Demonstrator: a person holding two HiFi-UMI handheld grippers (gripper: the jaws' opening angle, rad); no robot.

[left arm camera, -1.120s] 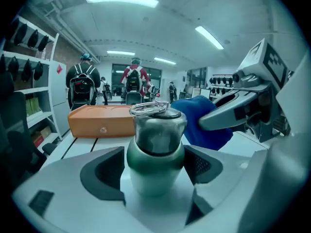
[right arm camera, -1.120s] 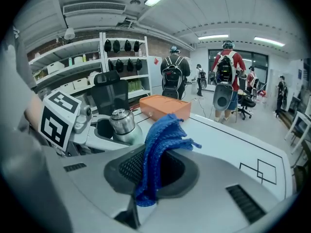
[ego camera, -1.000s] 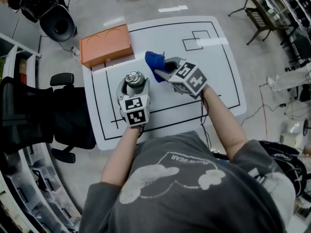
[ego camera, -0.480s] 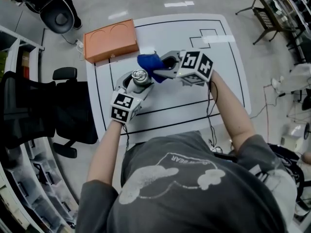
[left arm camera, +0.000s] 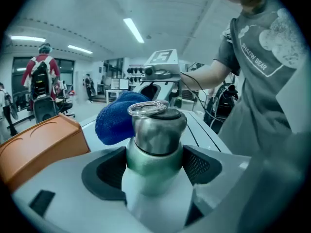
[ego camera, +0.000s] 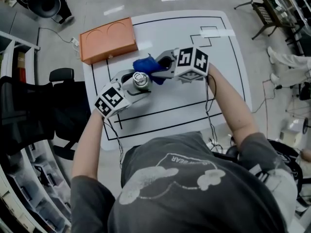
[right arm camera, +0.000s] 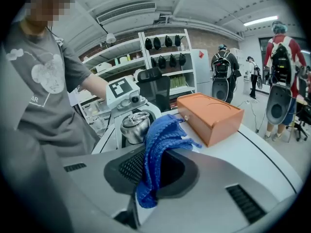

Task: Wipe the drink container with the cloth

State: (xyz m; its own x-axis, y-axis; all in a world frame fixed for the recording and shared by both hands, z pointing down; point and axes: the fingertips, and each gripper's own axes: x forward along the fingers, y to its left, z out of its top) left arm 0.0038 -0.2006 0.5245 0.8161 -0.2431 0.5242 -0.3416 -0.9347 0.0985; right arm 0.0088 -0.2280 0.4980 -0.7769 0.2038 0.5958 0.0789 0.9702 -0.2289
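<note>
**Cloth Brought to the Bottle's Shoulder**

Working above a white table point(ego camera: 194, 98) ruled with black lines, with a matte orange box point(ego camera: 108, 39), round-edged, at the far left corner and well apart from the action.

Gripping with the left gripper point(left arm camera: 154, 166), with jaws clamped on both sides of the drink container point(left arm camera: 155, 135), held over the table's left half. Pinching with the right gripper point(right arm camera: 156, 169), with jaws pressed together on a fold of the cloth point(right arm camera: 163, 137). Loose end bunched at the container's far side near the top; touching or just beside, hard to tell.

To wipe well:
- Hold the left clamp firm against likely slipping and twisting on smooth rounded metal.
- Press with the cloth's bulk, not the jaw tips.
- Sweep round the curve, then turn the container to bring up fresh faces.
- Steer clear of the thin wire ring point(left arm camera: 148, 108) on the cap, a probable snag for looped fabric.

Brushed, cylindrical steel up top, with a pale green shoulder and a white lower body. Soft, nubbly, deep blue terry, seemingly thick enough to cushion contact.
</note>
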